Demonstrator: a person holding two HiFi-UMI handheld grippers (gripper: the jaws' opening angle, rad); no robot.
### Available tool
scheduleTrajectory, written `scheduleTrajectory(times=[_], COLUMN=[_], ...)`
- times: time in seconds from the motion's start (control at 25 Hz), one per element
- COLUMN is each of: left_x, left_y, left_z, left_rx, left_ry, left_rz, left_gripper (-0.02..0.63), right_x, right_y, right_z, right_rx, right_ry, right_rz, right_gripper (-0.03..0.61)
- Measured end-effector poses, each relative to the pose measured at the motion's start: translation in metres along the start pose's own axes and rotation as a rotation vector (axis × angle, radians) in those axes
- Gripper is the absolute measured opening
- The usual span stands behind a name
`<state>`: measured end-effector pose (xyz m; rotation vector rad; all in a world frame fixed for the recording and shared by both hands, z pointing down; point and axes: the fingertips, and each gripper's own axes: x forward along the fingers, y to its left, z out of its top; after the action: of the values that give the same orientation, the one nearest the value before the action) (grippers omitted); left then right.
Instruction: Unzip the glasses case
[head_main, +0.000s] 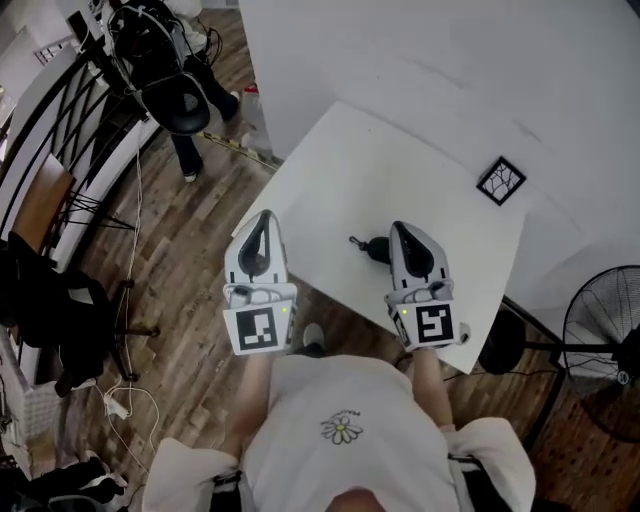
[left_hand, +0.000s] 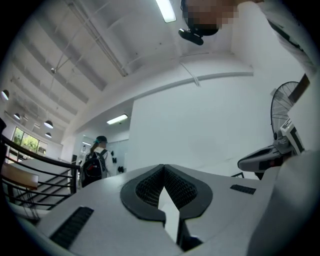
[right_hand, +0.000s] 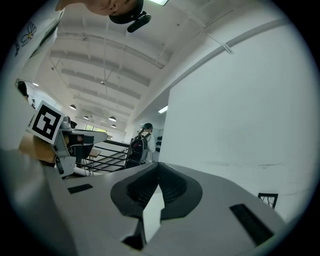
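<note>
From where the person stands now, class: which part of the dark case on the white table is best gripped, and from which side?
Probably the thin tab sticking out of the glasses case toward the head view's left: it is slim and lies free on bare table. Come from that left side; the right gripper hides the case's other end.

Left gripper closed and empty, white wall, person with backpack at left
</note>
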<state>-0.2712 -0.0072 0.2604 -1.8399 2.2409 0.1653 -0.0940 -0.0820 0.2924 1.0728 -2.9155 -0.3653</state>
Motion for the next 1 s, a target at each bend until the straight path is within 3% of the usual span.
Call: scheduleTrajectory(times=[0.44,0.64,1.0], left_x=[0.074,0.083,0.081], left_y=[-0.024,-0.067,-0.151], left_z=[-0.049,-0.059,-0.059], left_rx=[-0.054,-0.013,-0.05], left_ry=[0.046,0.035,0.041], left_rz=[-0.178,-0.229,-0.323], left_gripper=[0.011,0.012,0.011], right_x=[0.004,-0.029,-0.072], right_y=[-0.057,-0.08,-0.116], right_z=[-0.042,-0.053,-0.064], right_rx=[0.023,0.034,0.056], right_ry=[0.121,0.129,0.106], right_rz=[-0.248,-0.313,-0.374], right_gripper=[0.006,0.006,0.006])
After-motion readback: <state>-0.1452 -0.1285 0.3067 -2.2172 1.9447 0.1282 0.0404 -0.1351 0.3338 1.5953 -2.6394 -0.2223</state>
